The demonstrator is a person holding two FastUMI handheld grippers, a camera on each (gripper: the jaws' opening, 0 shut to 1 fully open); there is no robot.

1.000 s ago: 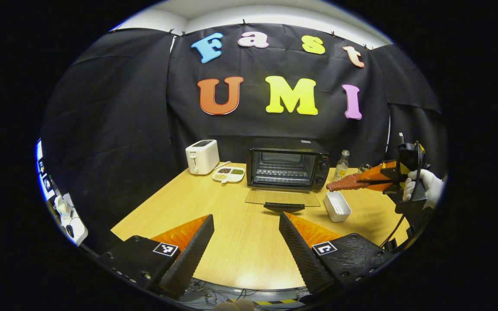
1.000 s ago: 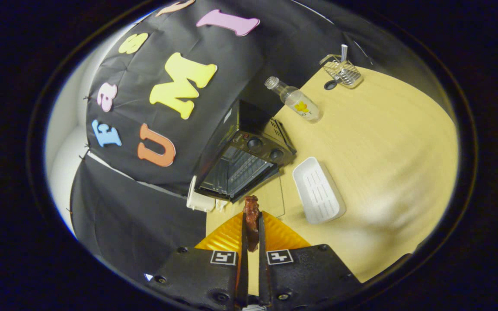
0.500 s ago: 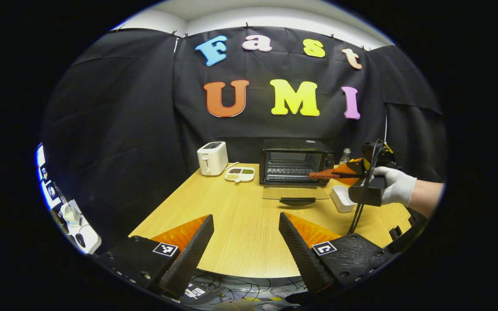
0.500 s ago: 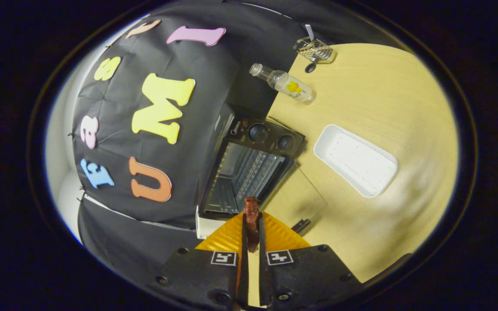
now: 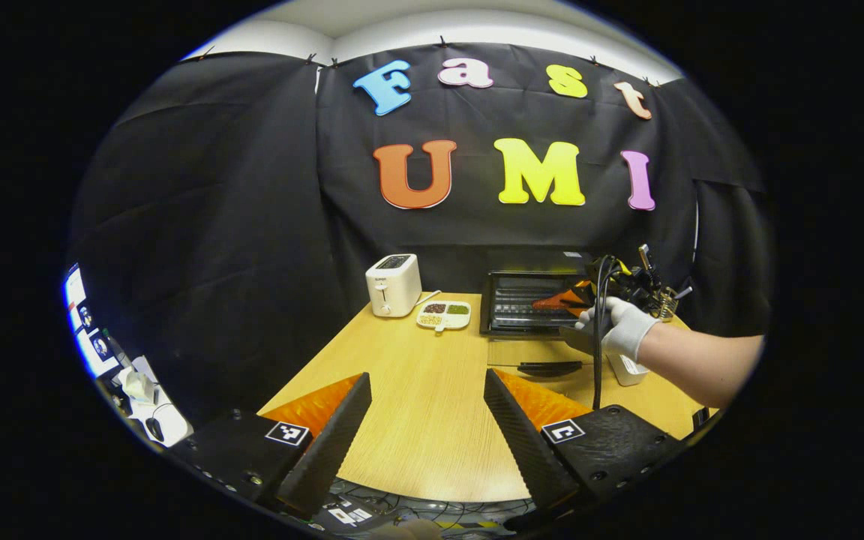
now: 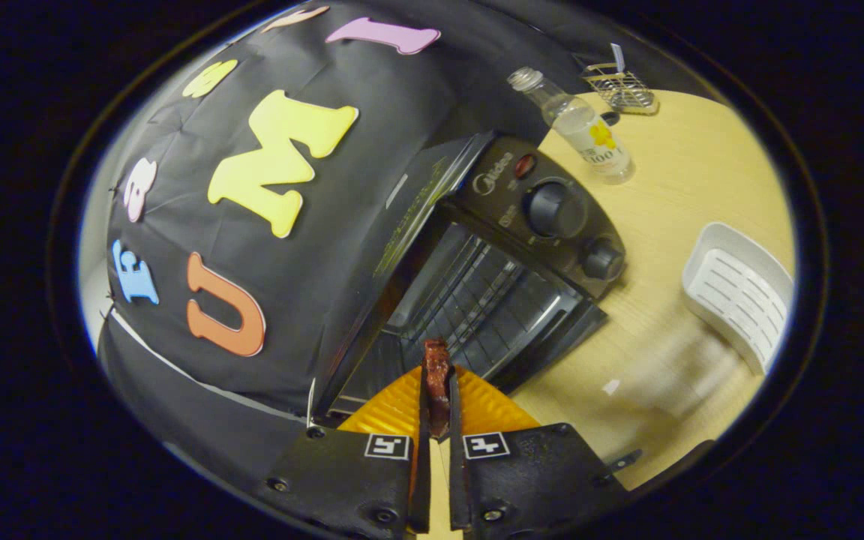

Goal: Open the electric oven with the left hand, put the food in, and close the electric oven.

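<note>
Two grippers working over the table (image 5: 417, 420): left gripper (image 5: 426, 420) hanging near, fingers wide apart, gripping nothing. Sitting far left to right: toaster (image 5: 393, 284), sectioned dish (image 5: 444, 315), electric oven (image 5: 533, 300) with door (image 5: 544, 352) lying open. Right gripper (image 6: 436, 390) clamping the food (image 6: 436, 382), reaching at the oven's mouth.

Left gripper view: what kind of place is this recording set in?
Most likely a staged kitchen tabletop in a recording booth: a wooden table carries a toaster, an open electric oven and a divided snack dish, backed by black cloth.
</note>
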